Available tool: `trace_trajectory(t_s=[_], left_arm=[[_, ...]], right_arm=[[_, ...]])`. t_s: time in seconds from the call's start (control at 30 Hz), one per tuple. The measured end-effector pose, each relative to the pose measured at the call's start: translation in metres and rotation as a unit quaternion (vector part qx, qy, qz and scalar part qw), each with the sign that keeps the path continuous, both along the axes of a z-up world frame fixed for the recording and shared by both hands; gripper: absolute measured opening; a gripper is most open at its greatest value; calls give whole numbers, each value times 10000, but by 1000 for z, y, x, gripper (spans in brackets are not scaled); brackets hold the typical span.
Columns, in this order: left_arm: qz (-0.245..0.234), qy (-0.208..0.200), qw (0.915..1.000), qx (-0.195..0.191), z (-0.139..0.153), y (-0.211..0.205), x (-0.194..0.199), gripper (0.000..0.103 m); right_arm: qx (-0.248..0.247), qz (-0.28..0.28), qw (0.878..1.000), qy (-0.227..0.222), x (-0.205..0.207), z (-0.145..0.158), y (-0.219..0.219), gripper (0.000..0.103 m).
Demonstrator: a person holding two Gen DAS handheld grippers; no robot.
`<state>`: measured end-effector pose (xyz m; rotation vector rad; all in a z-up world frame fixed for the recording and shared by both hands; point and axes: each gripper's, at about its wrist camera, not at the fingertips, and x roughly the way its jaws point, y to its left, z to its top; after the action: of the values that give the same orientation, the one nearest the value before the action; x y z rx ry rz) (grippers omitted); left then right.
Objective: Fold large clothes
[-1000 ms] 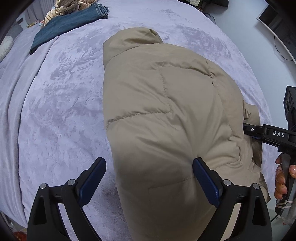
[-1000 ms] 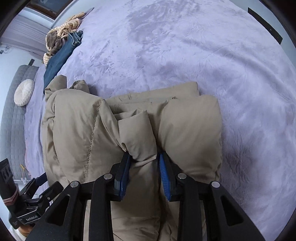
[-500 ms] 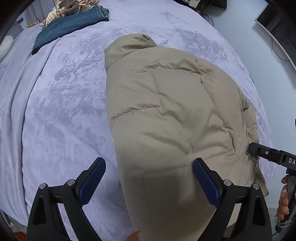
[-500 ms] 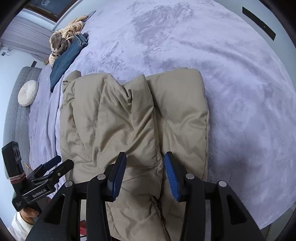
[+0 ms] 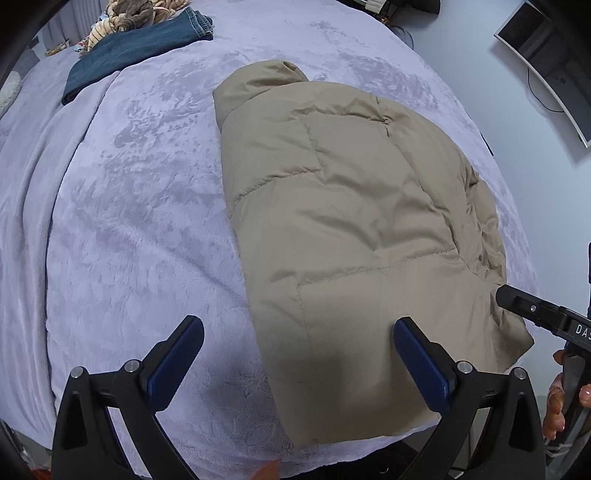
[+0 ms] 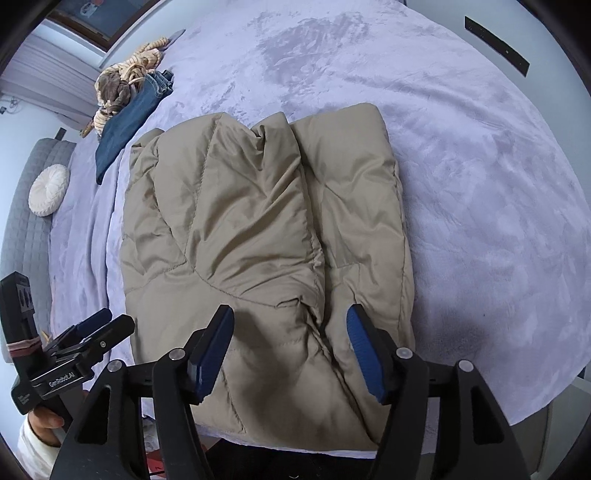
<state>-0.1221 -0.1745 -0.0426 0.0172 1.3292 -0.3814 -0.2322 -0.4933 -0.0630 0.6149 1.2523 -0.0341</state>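
A tan puffer jacket (image 5: 351, 229) lies folded lengthwise on the lilac bed cover (image 5: 129, 229), its hem at the near bed edge. It also shows in the right wrist view (image 6: 258, 236), with a sleeve folded over its middle. My left gripper (image 5: 295, 354) is open and empty, held above the hem's left corner. My right gripper (image 6: 288, 347) is open and empty above the hem's middle. The right gripper shows at the right edge of the left wrist view (image 5: 535, 314). The left gripper shows at the lower left of the right wrist view (image 6: 88, 332).
Folded blue jeans (image 5: 140, 40) and a tan knitted garment (image 5: 133, 11) lie at the far side of the bed. A grey sofa with a round white cushion (image 6: 48, 188) stands to the left. A monitor (image 5: 554, 55) stands at the right wall.
My right gripper has let go of the jacket sleeve, opened and drawn back toward the near bed edge. The sleeve now lies flat. My left gripper has drawn back slightly, still open.
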Motion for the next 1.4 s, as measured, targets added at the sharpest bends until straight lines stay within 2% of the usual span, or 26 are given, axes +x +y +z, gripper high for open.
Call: trace_trajectory(t_s=[0.03, 0.23, 0.57, 0.87, 1.17, 1.4], left_arm=[[-9, -17, 10000, 15, 0, 2, -1, 103], [-50, -82, 9999, 51, 4, 14, -7, 103], [112, -92, 9999, 90, 3, 10, 12, 103], [573, 291, 9977, -195, -12, -2, 42, 103], [650, 606, 9940, -632, -34, -6, 60, 103], [639, 726, 9919, -819, -41, -10, 66, 103]], right_arm=[[-40, -31, 10000, -47, -4, 2, 2, 79], [-129, -281, 9992, -266, -20, 15, 3, 86], [-92, -305, 9991, -262, -16, 17, -11, 86], [194, -55, 9998, -13, 16, -5, -54, 89], [773, 142, 9968, 162, 46, -42, -85, 89], [1316, 157, 9911, 138, 59, -71, -99, 89]])
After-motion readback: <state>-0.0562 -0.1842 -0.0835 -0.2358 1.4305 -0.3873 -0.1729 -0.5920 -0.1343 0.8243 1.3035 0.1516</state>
